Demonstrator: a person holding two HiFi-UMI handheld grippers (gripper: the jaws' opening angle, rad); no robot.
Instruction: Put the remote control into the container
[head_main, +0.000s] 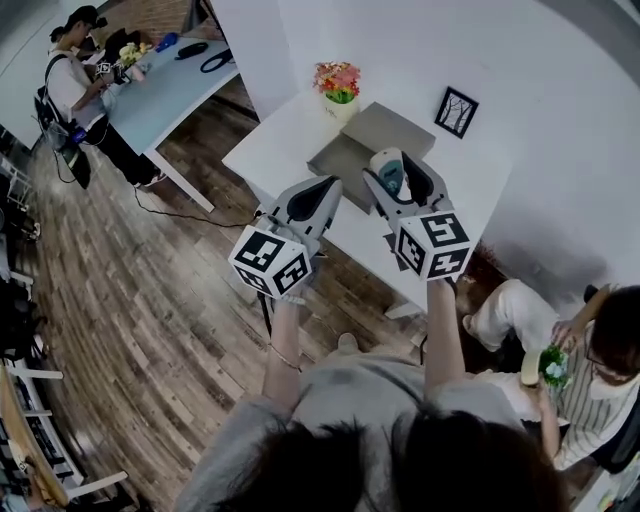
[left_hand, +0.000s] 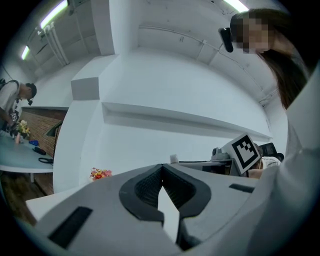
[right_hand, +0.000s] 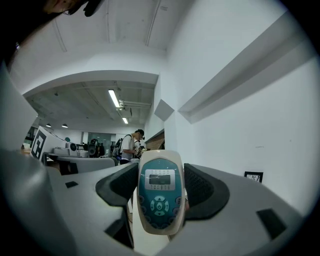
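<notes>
My right gripper (head_main: 395, 172) is shut on a white and teal remote control (right_hand: 160, 191), which stands upright between the jaws, buttons and small screen facing the camera. In the head view the remote control (head_main: 388, 170) hangs over the open grey cardboard container (head_main: 352, 150) on the white table (head_main: 275, 140). To the left, my left gripper (head_main: 312, 197) is held up over the table's front edge, its jaws closed together with nothing between them. The left gripper view shows its black pads (left_hand: 150, 187) meeting.
A pot of flowers (head_main: 339, 88) stands at the table's back beside the container, and a small framed picture (head_main: 456, 111) leans on the wall. A person crouches at the right (head_main: 590, 370). Another person stands at a far blue table (head_main: 170, 85).
</notes>
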